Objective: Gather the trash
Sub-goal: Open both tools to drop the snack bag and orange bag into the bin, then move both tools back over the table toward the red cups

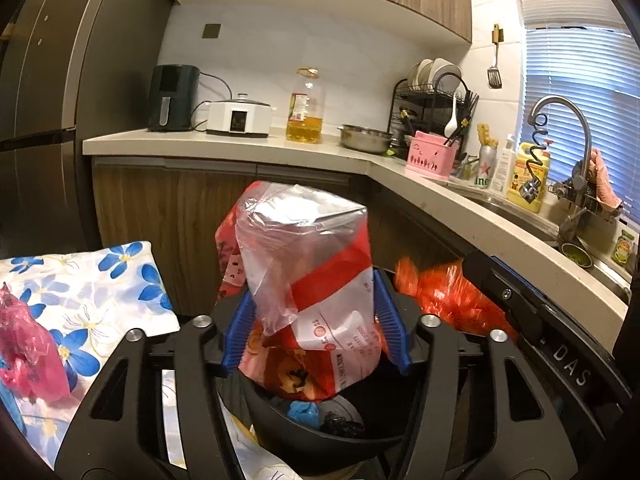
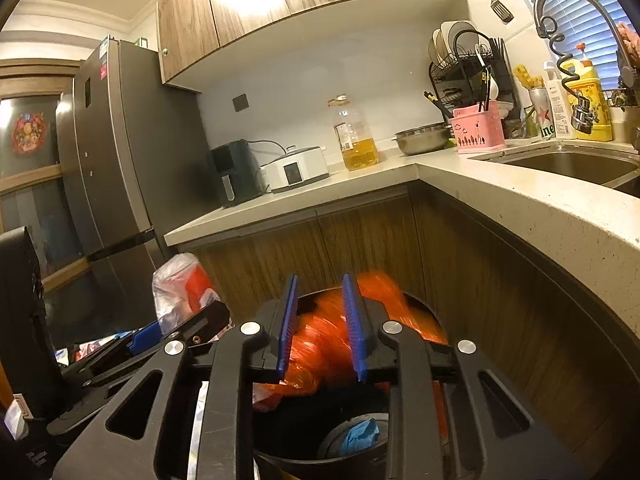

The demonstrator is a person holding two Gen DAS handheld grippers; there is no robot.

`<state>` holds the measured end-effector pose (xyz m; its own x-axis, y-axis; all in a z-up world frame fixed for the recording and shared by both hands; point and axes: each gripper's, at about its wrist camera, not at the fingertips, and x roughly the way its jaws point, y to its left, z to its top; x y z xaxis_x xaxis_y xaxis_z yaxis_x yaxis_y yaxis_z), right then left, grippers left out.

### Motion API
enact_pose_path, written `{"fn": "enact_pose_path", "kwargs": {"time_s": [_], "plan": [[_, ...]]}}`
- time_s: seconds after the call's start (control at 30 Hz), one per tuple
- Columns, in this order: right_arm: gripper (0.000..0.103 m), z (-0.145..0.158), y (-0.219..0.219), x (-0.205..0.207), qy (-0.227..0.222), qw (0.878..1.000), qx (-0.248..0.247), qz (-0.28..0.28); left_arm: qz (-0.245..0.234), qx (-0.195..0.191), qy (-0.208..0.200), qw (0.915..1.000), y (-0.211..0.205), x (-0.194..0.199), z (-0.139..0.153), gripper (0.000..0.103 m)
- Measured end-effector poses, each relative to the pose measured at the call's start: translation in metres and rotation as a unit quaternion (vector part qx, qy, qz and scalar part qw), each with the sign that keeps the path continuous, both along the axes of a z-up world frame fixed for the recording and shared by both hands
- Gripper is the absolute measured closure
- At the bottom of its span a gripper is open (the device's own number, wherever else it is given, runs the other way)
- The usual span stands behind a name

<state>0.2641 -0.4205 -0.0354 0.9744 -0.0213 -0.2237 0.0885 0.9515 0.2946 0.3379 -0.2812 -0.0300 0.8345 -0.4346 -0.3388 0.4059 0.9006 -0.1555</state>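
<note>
Orange bag [image 2: 320,344] lies between right fingers [image 2: 354,320].

Glossy crinkled plastic bag [image 1: 308,280], wood-grain cabinets [image 2: 304,0], brushed metal fridge [image 2: 116,152]

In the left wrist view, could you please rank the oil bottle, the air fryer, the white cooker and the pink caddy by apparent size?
1. Air fryer
2. White cooker and oil bottle: too alike to rank
3. Pink caddy, though nearer the camera, so unsure.

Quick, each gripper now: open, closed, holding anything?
Left gripper: open, red-and-white bag loose between its fingers.
Right gripper: open, orange bag between its fingers, not pinched.
</note>
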Motion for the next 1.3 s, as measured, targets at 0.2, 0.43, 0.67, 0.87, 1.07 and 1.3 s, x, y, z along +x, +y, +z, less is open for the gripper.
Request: {"fn": "enact_pose_path", "kwargs": {"time_s": [0.2,0.43,0.67,0.87,1.07,1.3], "plan": [[0.071,0.000,-0.005,-0.003,-0.001,1.000,0.007,-0.008,0.000,-0.014,0.007,0.9999,0.009,0.001,-0.002,0.039],[0.062,0.002,-0.006,-0.009,-0.002,1.000,0.010,-0.015,0.004,-0.024,0.012,0.9996,0.017,-0.004,-0.003,0.031],[0.051,0.005,0.002,-0.019,-0.003,1.000,0.004,-0.013,0.039,-0.008,0.009,0.9992,0.033,-0.022,-0.002,0.022],[0.041,0.007,0.017,-0.033,-0.004,1.000,-0.008,-0.005,0.080,-0.001,-0.004,0.9968,0.056,-0.048,0.006,0.015],[0.036,0.010,0.036,-0.056,-0.008,1.000,-0.020,-0.002,0.114,0.002,-0.018,0.9933,0.084,-0.080,0.011,0.014],[0.036,0.014,0.068,-0.087,-0.016,0.999,-0.047,-0.005,0.143,0.009,-0.021,0.9894,0.114,-0.114,0.011,0.014]]}}
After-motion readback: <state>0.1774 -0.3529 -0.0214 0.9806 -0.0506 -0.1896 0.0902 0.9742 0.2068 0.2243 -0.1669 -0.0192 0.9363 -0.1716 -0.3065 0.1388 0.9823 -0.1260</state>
